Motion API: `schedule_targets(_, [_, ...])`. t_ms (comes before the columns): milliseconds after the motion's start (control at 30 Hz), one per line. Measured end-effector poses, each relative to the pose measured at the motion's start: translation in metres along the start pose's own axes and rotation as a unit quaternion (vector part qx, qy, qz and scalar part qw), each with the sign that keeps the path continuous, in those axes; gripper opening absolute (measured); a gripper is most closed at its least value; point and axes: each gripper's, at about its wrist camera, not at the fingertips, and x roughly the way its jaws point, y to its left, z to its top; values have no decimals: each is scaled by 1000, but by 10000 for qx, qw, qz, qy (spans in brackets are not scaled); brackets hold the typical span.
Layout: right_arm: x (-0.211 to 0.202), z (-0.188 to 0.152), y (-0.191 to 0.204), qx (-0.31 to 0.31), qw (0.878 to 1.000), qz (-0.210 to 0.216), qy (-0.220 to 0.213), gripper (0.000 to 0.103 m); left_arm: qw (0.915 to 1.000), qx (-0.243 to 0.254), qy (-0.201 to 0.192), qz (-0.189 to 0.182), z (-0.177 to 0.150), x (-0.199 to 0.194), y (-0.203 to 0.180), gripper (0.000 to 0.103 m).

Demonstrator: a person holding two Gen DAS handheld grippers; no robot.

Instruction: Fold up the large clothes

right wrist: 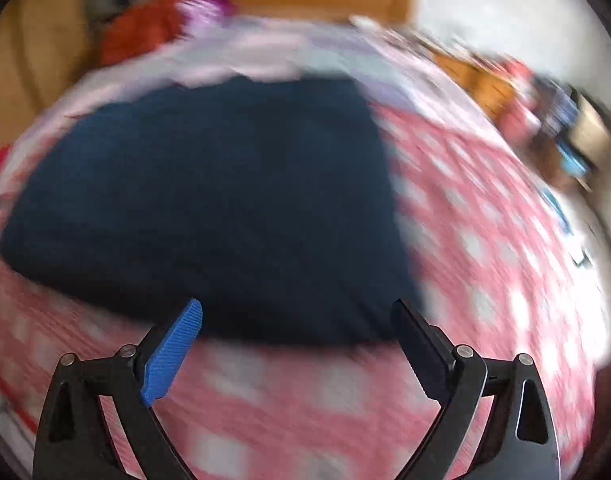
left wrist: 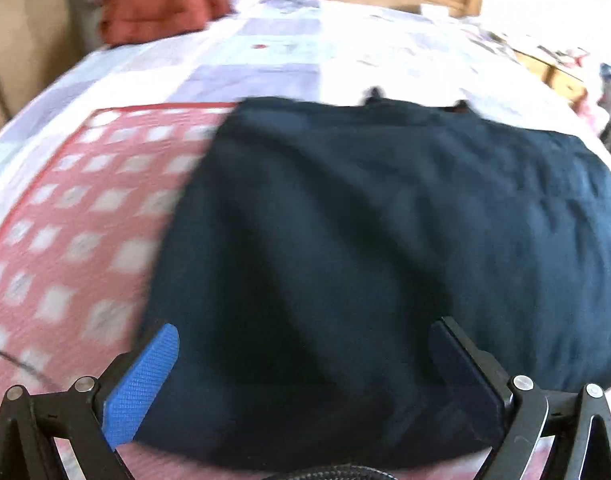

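Navy garment [left wrist: 365, 220] on checked quilt [left wrist: 65, 220], both grippers [left wrist: 305, 344] [right wrist: 297, 320] spread

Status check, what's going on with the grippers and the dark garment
Left gripper open, empty. Right gripper open, empty. Navy garment lying folded on checked bedspread. Nothing in the way.

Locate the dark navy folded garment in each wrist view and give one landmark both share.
Left wrist: the dark navy folded garment fills centre and right, reaching between the open left gripper.
Right wrist: it lies centre-left, beyond the open right gripper.
Shared landmark: the rust-orange cloth heap, upper left.
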Motion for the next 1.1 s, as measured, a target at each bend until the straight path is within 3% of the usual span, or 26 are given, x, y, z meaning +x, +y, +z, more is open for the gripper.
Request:
schedule_targets(100, [24, 32, 41, -166, 9983, 548, 113, 98, 9986, 92, 496, 154, 6, 42, -6, 103])
schedule_targets(167, [43, 34, 36, -145, 9978, 514, 398, 98, 9958, -90, 861, 288, -3, 63, 18, 103])
schedule_targets(233, [51, 26, 3, 90, 9981, 240, 554, 98, 9925, -687, 959, 315, -15, 58, 60, 103])
schedule_targets(267, [53, 16, -32, 578, 9958, 111, 700, 98, 9911, -832, 950, 416, -17, 56, 71, 103])
schedule_targets(333, [45, -5, -90, 1479, 9847, -153, 910, 98, 9849, -962, 1063, 971, -27, 40, 98, 103])
schedule_targets(367, [36, -20, -121, 1855, 9746, -631, 1082, 98, 9813, -1000, 1141, 1183, -34, 27, 110, 102])
schedule_targets(433, [9, -39, -154, 2097, 9674, -965, 1046, 98, 9811, -1075, 1060, 1214, -42, -8, 119, 102])
schedule_targets(467, [-13, -46, -158, 1995, 9700, -1020, 943, 98, 9816, -1030, 1007, 1253, -43, -30, 117, 102])
schedule_targets(533, [-46, -50, -145, 1584, 9796, -908, 843, 98, 9832, -852, 862, 1367, -44, -76, 96, 102])
schedule_targets(633, [-97, -49, -94, 805, 9920, -408, 887, 98, 9857, -622, 753, 1376, -40, -156, 52, 102])
schedule_targets(733, [-158, -45, -46, 407, 9955, 169, 842, 98, 9893, -594, 627, 1174, -41, -223, 10, 103])
schedule_targets(867, [-250, -39, 14, 411, 9957, 564, 615, 98, 9903, -544, 754, 1033, -39, -288, -35, 103])
schedule_targets(967, [-308, -28, 52, 808, 9939, 559, 492, 98, 9905, -703, 978, 670, -41, -313, -48, 103])
schedule_targets(1100, [-361, -18, 87, 1135, 9903, 390, 693, 98, 9882, -810, 1130, 636, -45, -348, -59, 103])
